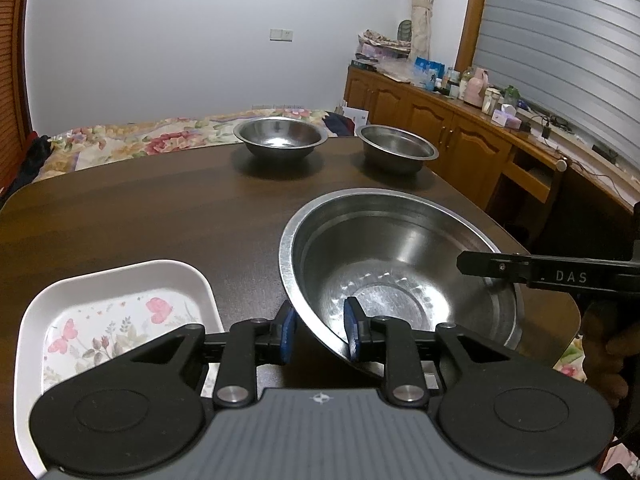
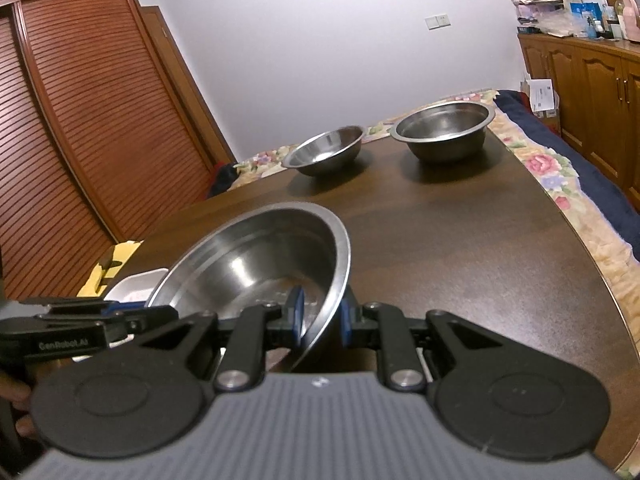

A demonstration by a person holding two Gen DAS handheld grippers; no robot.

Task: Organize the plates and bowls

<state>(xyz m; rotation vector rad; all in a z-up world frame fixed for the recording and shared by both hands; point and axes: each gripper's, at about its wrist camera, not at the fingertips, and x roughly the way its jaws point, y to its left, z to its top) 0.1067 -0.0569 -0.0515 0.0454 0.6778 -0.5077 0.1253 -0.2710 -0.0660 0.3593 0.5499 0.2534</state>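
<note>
Nearest the left wrist camera, the left gripper (image 1: 318, 330) straddles the near-left rim of the large shiny steel mixing bowl (image 1: 400, 276), one blue pad inside and one outside; a visible gap shows at the outer pad, so its jaws look spread rather than biting. The right gripper (image 2: 320, 316) pinches the opposite rim wall between its blue pads (image 2: 296, 316), and the bowl sits tilted above the near right part of the dark brown wooden table (image 1: 160, 208). My judgement is that the bowl now depends mostly on the right pinch: smooth steel on a thin sloped rim could slide or swing down and clatter onto the table, or knock the white rounded-square tray with butterfly and flower print (image 1: 120, 320) at the near left edge. The left view shows that tray's full pattern, which the right view reduces to a white corner. The right view alone shows the louvred wooden wardrobe doors (image 2: 72, 120). Both views show two smaller steel bowls, one shallow (image 1: 280, 136) and one deeper (image 1: 396, 148), along the far edge, well apart from the held bowl.
</note>
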